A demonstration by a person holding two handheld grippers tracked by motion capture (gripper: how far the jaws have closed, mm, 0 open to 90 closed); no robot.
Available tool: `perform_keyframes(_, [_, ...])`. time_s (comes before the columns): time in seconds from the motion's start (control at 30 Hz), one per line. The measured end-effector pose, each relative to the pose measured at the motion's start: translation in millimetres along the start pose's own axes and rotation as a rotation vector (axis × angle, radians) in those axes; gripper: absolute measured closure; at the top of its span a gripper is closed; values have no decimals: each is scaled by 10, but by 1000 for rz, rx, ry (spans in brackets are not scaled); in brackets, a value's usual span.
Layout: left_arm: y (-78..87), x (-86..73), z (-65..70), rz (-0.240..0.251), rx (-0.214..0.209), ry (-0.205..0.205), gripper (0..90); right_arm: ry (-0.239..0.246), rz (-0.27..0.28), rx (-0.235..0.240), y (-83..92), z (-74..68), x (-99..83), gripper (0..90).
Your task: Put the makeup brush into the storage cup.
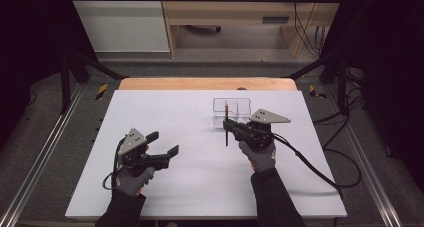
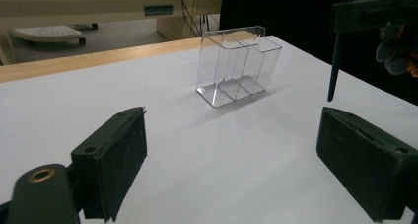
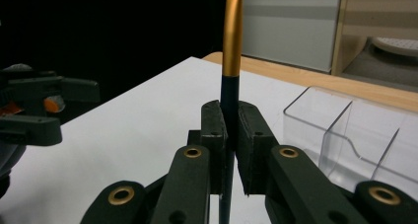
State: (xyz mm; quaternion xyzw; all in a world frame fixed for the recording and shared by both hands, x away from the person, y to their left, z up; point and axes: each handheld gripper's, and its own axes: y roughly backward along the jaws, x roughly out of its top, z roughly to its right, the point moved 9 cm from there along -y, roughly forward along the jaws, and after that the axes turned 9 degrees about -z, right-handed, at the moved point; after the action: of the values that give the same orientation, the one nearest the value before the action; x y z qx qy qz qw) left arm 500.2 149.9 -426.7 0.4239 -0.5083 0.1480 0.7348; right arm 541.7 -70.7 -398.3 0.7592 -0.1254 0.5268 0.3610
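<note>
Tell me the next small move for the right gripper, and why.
Probably carry the pen over the clear organizer and lower it in: the right gripper clamps the pen upright beside the organizer, whose compartments look empty.

Two black handheld grippers on a white work surface: the left gripper [image 1: 167, 143] and right gripper [image 1: 228, 126] each carry a grey three-cornered plate [image 1: 270, 117] on top and trail a black cable [image 1: 320, 169]. The person wears grey gloves [image 1: 261, 157] with orange patches and dark sleeves [image 1: 276, 197]. Seen close, the jaw arms are matte dark plastic with brass-coloured rivets [image 3: 192, 152], ending in flat, rectangular black pads [image 2: 118, 160] with small recessed screw holes.
</note>
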Motion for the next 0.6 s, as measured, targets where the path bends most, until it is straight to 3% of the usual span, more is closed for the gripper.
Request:
perform_keyframes(0.17, [9,-75,-55,-20,15,-15,97,2,16,-27,-46,54,124,835])
perform_keyframes(0.6, [120,-182,-263,-29,56,-5,82,-24,73,-90,-124,236,361,834])
